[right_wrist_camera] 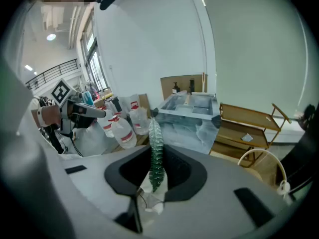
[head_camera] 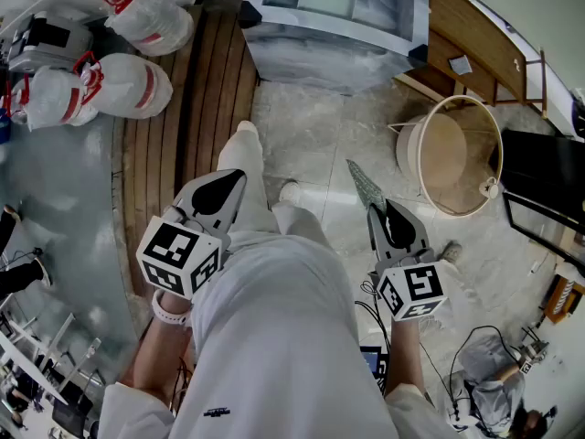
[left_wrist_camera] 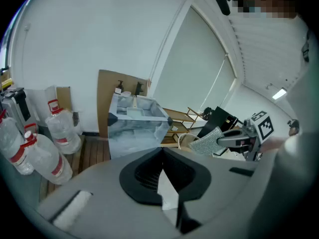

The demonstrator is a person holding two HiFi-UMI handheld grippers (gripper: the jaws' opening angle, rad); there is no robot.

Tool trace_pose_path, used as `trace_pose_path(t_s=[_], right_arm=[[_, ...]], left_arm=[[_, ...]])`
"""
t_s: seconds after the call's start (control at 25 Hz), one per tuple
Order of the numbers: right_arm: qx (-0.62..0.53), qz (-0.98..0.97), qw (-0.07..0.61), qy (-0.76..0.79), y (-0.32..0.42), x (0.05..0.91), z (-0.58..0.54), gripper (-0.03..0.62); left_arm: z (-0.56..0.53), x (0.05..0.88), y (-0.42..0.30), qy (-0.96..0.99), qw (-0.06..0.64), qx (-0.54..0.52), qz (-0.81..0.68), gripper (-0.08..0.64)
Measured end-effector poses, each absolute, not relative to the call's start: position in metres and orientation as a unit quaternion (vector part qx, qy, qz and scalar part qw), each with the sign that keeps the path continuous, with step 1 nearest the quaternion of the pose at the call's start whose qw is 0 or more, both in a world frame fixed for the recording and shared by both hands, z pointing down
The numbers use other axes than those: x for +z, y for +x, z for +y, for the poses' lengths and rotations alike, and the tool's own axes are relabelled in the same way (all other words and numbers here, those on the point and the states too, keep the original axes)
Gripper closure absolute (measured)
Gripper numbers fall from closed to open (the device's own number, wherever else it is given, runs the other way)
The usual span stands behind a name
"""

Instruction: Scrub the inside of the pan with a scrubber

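Note:
A green-silver mesh scrubber [head_camera: 364,187] sticks up edge-on from my right gripper [head_camera: 378,212], which is shut on it. In the right gripper view the scrubber [right_wrist_camera: 156,151] stands pinched between the black pads. My left gripper [head_camera: 234,181] is shut with nothing in it, held over the person's left leg. From the left gripper view I see the right gripper [left_wrist_camera: 234,139] carrying the scrubber [left_wrist_camera: 207,141]. No pan shows in any view.
A marble-patterned sink unit [head_camera: 329,16] stands ahead on the floor. Large water bottles [head_camera: 128,85] lie left of a strip of wooden decking [head_camera: 210,90]. At the right are a round white-rimmed tub [head_camera: 457,154] and a wooden shelf [head_camera: 475,48]. Cables trail at the lower right.

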State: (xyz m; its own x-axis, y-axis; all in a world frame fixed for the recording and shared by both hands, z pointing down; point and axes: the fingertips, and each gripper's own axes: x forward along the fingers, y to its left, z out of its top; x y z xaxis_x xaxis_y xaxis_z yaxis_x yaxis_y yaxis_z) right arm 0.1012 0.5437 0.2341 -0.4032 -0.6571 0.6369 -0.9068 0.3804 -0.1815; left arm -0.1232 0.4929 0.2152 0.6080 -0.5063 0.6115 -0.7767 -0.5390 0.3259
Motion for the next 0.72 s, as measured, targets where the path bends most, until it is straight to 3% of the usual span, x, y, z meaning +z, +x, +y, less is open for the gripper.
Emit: trace_pose_path(t_s=[0.44, 0.72], right_arm=[[0.261, -0.798, 0.151, 0.522, 0.112, 0.198, 0.595, 0.529], [0.241, -0.801, 0.141, 0.529, 0.117, 0.192, 0.604, 0.529]], left_arm=[[0.550, 0.198, -0.057, 0.864, 0.278, 0.246, -0.340, 0.555], [0.562, 0.195, -0.036, 0.878, 0.264, 0.237, -0.323, 0.555]])
